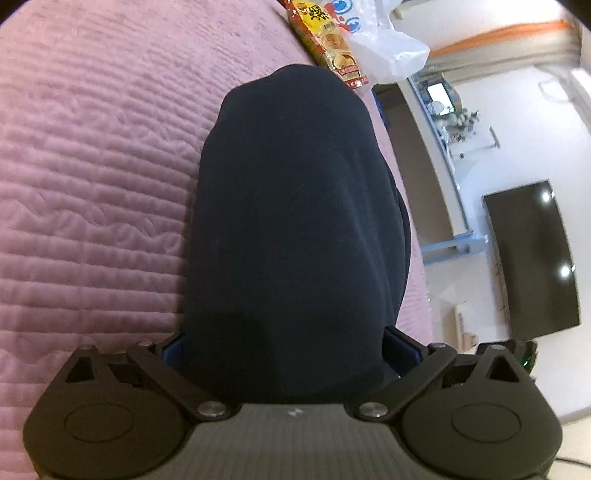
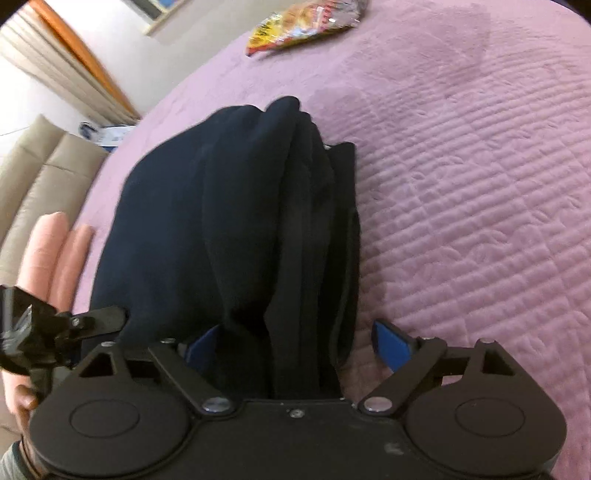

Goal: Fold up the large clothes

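Note:
A dark navy garment lies folded in a long thick bundle on the pink quilted bed cover. In the left wrist view my left gripper has its blue-padded jaws spread wide with the garment's near end bulging between them. In the right wrist view the garment shows several stacked folds, and my right gripper stands wide open around its near end; the right blue pad is clear of the cloth.
A yellow-red snack packet and a white plastic bag lie at the bed's far edge; the packet also shows in the right wrist view. A beige sofa stands left. The left gripper and hand sit at left.

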Demonstrator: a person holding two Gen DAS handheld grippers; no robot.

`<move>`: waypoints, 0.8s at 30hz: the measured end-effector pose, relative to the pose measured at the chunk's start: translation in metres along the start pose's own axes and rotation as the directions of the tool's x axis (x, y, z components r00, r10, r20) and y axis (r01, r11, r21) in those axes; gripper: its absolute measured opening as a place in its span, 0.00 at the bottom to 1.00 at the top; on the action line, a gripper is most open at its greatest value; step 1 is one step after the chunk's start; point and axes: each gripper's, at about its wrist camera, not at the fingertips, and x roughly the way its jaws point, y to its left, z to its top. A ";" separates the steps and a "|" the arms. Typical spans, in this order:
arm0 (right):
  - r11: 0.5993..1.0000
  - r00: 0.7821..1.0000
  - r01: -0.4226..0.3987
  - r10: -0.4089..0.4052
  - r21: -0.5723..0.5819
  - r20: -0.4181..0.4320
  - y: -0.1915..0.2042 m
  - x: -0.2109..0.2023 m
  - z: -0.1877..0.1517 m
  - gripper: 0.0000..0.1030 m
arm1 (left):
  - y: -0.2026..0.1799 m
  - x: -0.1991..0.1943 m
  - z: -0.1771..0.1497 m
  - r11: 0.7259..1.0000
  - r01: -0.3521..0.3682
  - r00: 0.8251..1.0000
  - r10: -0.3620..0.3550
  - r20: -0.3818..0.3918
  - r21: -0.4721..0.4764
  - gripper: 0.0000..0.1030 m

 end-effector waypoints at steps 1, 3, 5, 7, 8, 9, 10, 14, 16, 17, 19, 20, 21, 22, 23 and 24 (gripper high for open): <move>1.000 1.000 -0.006 0.006 -0.016 0.003 0.001 0.001 0.000 1.00 | 0.000 0.002 0.000 1.000 0.002 1.000 -0.002 0.005 0.000 0.97; 1.000 1.000 -0.021 0.021 -0.021 0.006 0.002 0.002 0.000 0.99 | -0.001 0.003 -0.002 1.000 -0.011 1.000 0.011 0.019 0.008 0.90; 0.998 0.999 -0.053 0.053 -0.032 -0.002 0.005 0.004 0.000 0.78 | -0.006 0.001 -0.006 0.999 -0.047 0.997 0.045 0.054 0.027 0.75; 0.993 0.993 -0.117 0.117 -0.005 -0.012 0.005 0.004 -0.001 0.64 | -0.012 -0.006 -0.012 0.996 -0.067 0.994 0.062 0.086 0.051 0.61; 0.992 0.992 -0.123 0.123 -0.018 -0.002 0.006 0.002 -0.003 0.59 | -0.015 -0.010 -0.015 0.996 -0.063 0.993 0.057 0.099 0.060 0.59; 0.991 0.993 -0.121 0.122 -0.050 0.004 0.010 -0.002 -0.005 0.55 | -0.020 -0.014 -0.018 0.995 -0.057 0.993 0.048 0.111 0.078 0.55; 0.989 0.993 -0.120 0.121 -0.081 0.011 0.016 -0.008 -0.007 0.54 | -0.026 -0.018 -0.022 0.993 -0.049 0.992 0.037 0.123 0.103 0.55; 0.980 0.986 -0.155 0.162 -0.126 0.040 0.036 -0.044 -0.018 0.52 | -0.044 -0.049 -0.044 0.990 0.024 0.989 -0.043 0.143 0.136 0.54; 0.972 0.983 -0.169 0.179 -0.164 0.049 0.053 -0.071 -0.031 0.52 | -0.054 -0.073 -0.062 0.988 0.044 0.986 -0.068 0.155 0.150 0.54; 0.969 0.982 -0.171 0.183 -0.180 0.052 0.061 -0.083 -0.038 0.51 | -0.058 -0.087 -0.073 0.987 0.055 0.984 -0.079 0.161 0.149 0.54; 0.961 0.981 -0.170 0.185 -0.219 0.050 0.082 -0.111 -0.061 0.51 | -0.068 -0.115 -0.100 0.986 0.067 0.980 -0.094 0.177 0.156 0.55; 0.957 0.982 -0.164 0.181 -0.238 0.048 0.091 -0.121 -0.071 0.51 | -0.072 -0.128 -0.114 0.985 0.070 0.978 -0.099 0.184 0.157 0.55; 0.954 0.984 -0.159 0.176 -0.253 0.043 0.101 -0.132 -0.083 0.51 | -0.073 -0.141 -0.128 0.985 0.071 0.977 -0.101 0.189 0.156 0.55; 0.951 0.984 -0.157 0.174 -0.266 0.041 0.110 -0.145 -0.098 0.51 | -0.076 -0.156 -0.146 0.986 0.072 0.976 -0.102 0.195 0.153 0.55; 0.950 0.984 -0.160 0.176 -0.267 0.040 0.116 -0.155 -0.111 0.51 | -0.078 -0.166 -0.161 0.987 0.075 0.975 -0.103 0.199 0.145 0.55; 0.952 0.983 -0.165 0.181 -0.259 0.036 0.121 -0.164 -0.124 0.51 | -0.078 -0.176 -0.176 0.988 0.076 0.974 -0.102 0.202 0.132 0.55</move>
